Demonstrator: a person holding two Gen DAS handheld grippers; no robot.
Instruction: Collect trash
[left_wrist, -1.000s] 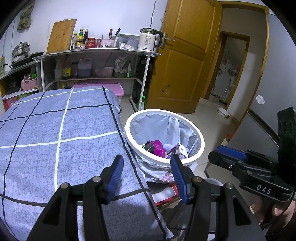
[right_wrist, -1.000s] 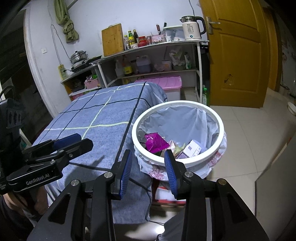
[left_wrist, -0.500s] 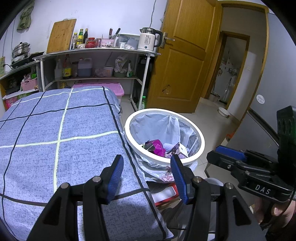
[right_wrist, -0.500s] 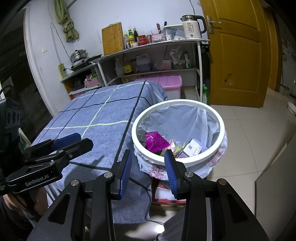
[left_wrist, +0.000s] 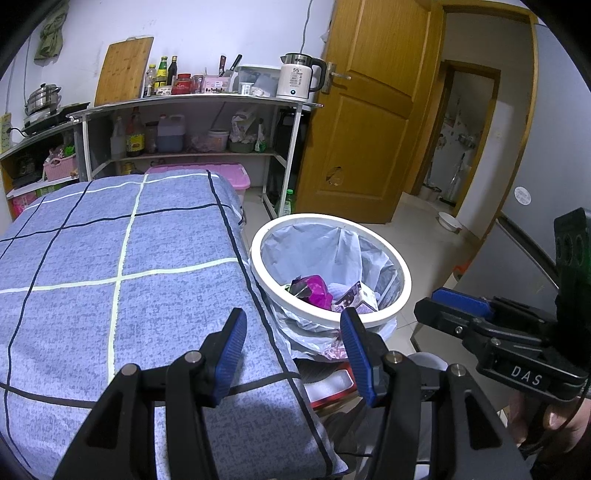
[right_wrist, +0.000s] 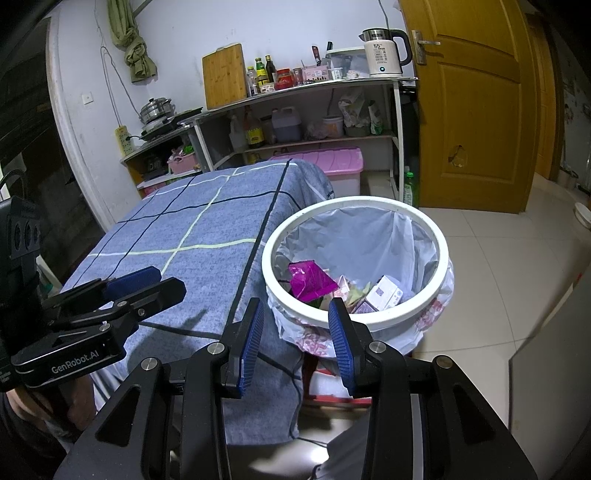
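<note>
Nothing has moved: both tongs, left tongs (left_wrist: 293, 345) and right tongs (right_wrist: 295, 334), hang open and empty short of the bin (right_wrist: 441, 243), so collecting looks done or paused.

Matt woven tablecloth (left_wrist: 122, 266), glossy plastic bin (right_wrist: 439, 236), thin crinkled liner (right_wrist: 354, 240).

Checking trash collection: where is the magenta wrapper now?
The magenta wrapper lies inside the white-rimmed trash bin, on its left side in the right wrist view, beside the blue-covered table.
</note>
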